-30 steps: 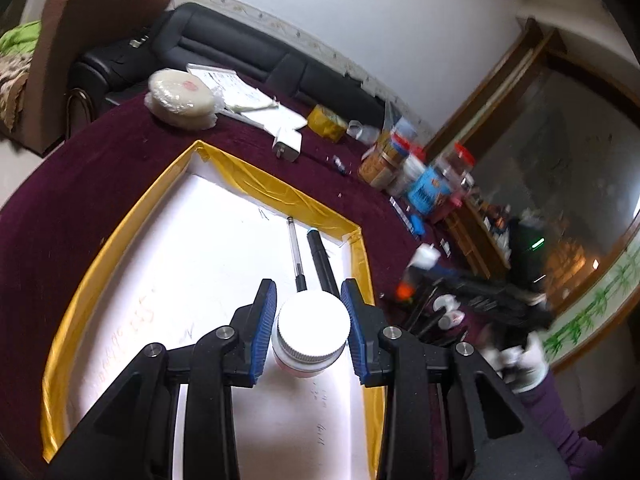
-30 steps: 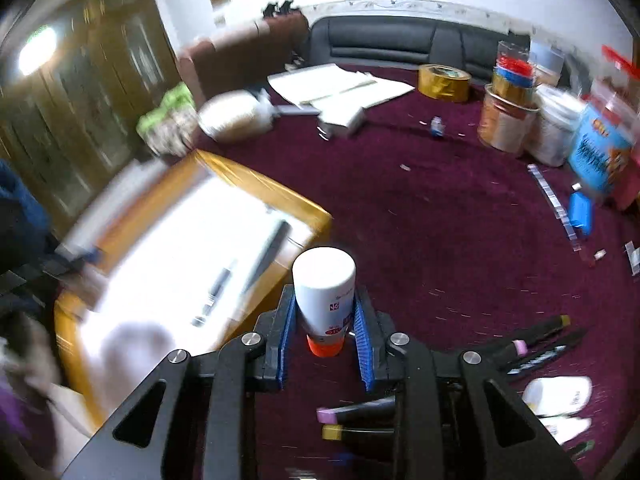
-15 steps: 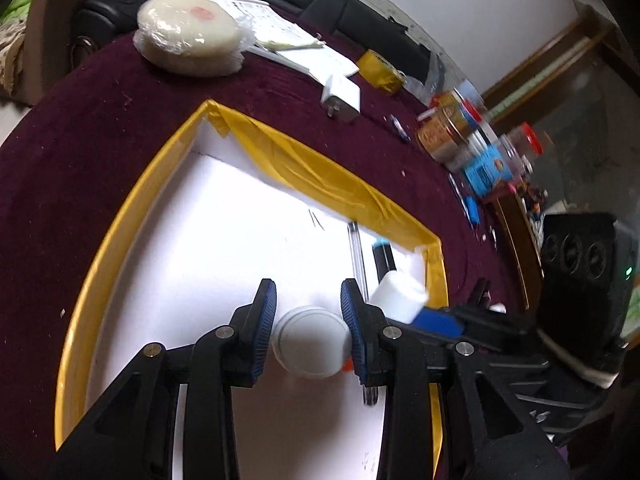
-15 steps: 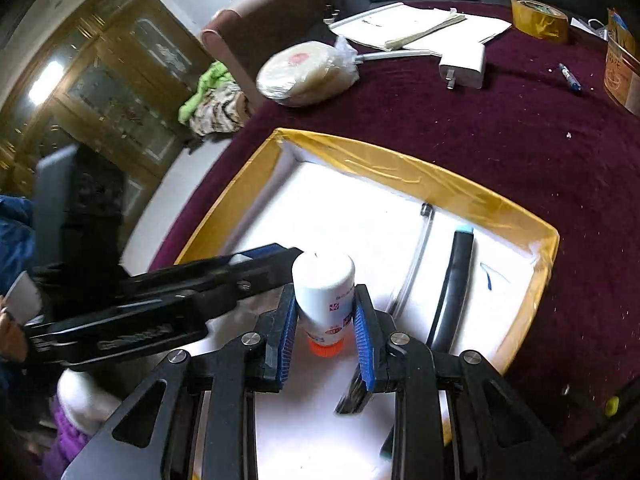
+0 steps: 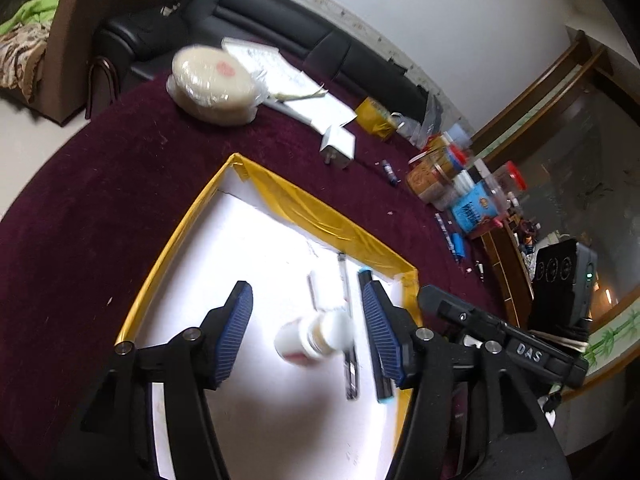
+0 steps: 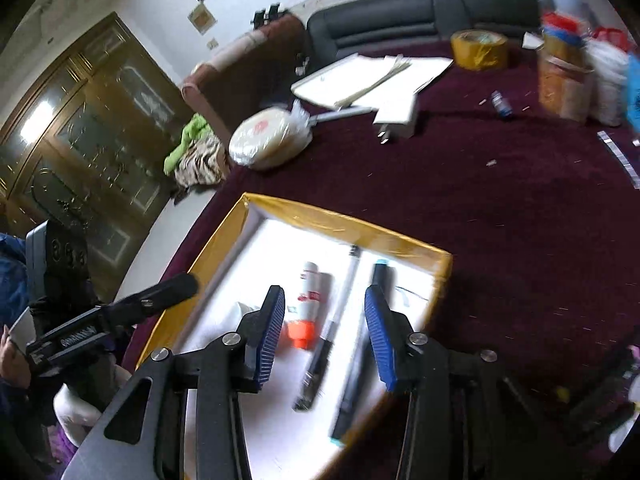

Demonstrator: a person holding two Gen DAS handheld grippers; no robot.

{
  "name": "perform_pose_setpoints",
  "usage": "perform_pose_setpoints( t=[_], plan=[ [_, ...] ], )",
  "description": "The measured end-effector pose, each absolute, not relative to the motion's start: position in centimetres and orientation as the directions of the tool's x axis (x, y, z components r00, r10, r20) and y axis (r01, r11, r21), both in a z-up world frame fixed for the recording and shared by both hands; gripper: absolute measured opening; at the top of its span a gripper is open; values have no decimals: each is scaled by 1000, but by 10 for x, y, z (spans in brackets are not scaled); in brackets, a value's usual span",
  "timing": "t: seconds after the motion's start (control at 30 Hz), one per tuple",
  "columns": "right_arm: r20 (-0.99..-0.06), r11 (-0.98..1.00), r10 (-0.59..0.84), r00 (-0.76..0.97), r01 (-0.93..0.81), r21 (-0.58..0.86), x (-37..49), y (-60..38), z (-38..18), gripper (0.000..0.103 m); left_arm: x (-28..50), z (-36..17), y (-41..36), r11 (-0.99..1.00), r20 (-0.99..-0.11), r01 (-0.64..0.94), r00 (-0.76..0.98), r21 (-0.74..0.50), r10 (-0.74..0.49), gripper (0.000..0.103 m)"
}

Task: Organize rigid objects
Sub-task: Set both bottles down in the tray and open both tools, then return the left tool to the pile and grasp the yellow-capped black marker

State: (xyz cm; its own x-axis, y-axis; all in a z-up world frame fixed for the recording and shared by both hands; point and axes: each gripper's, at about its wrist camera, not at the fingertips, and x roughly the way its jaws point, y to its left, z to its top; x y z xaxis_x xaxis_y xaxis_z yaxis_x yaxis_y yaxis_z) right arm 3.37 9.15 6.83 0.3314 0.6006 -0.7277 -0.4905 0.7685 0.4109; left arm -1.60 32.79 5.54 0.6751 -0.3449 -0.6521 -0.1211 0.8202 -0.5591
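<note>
A: What's in view? Start w/ the tray.

B: A shallow white tray [image 5: 256, 240] w/ yellow-taped walls sits on a dark maroon worktop [image 5: 100, 208]. Both grippers hang over it, pointing down.

A: Left gripper?

B: Left gripper [image 5: 306, 330]: fingers released and opening. A small white jar [image 5: 312, 336] lies blurred on the tray floor between the blue pads, touching neither.

A: Right one?

B: Right gripper [image 6: 325, 334]: fingers also released and opening. A white bottle w/ orange cap [image 6: 310, 304] lies on its side in the tray, just beside the left pad; can't tell if they touch. A pen [image 6: 332, 324] lies on the tray floor between the pads, not gripped.

A: Anything else in the tray?

B: A black marker w/ teal ends [image 6: 360, 356] lies along the tray's right wall, next to the pen.

A: Outside the tray?

B: Beyond its far wall: a wrapped round flatbread stack [image 5: 214, 86], papers [image 5: 288, 80], a white plug adapter [image 5: 338, 146]. Further right of the tray, a tape roll [image 6: 479, 49] and a cluster of jars [image 5: 440, 172]. A black sofa [image 5: 280, 28] sits behind the worktop.
</note>
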Motion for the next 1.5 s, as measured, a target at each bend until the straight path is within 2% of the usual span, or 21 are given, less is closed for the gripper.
perform_pose_setpoints(
  t=[0.13,0.3,0.5,0.7,0.83,1.1,1.13,1.17,1.2,1.23,1.3,1.5],
  plan=[
    [-707,794,580,405,-477,378,18,52,77,45,-37,70,306,842,-643,-87,688,-533,-336,65],
    [-687,846,527,499,-384,370,6,-17,77,49,-55,86,265,867,-633,0,683,-499,-364,72],
    [-670,879,467,577,-225,420,2,-106,65,49,-64,89,196,895,-662,131,628,-427,-408,73],
    [-647,904,376,663,-109,414,5,-168,49,49,-63,85,132,918,-708,229,585,-323,-396,73],
    [-630,909,336,700,-65,412,7,-190,38,49,-45,72,96,931,-756,245,545,-270,-362,72],
    [-613,881,390,688,-85,465,6,-204,30,49,8,35,32,947,-809,302,525,-113,-264,71],
    [-613,879,398,682,-93,468,5,-202,29,49,15,30,26,947,-814,311,528,-81,-243,64],
    [-614,878,403,679,-100,467,4,-201,29,49,21,27,21,945,-817,323,530,-53,-227,49],
    [-614,878,406,677,-103,467,3,-200,28,49,26,25,17,941,-808,335,544,-40,-228,39],
    [-615,877,410,674,-105,469,3,-200,28,49,30,23,17,941,-810,335,539,-45,-231,22],
    [-618,875,412,670,-100,474,3,-199,27,49,34,20,21,943,-824,319,506,-94,-253,18],
    [-620,862,424,661,-84,500,5,-203,24,49,16,19,16,936,-836,347,499,-48,-228,19]
  ],
)
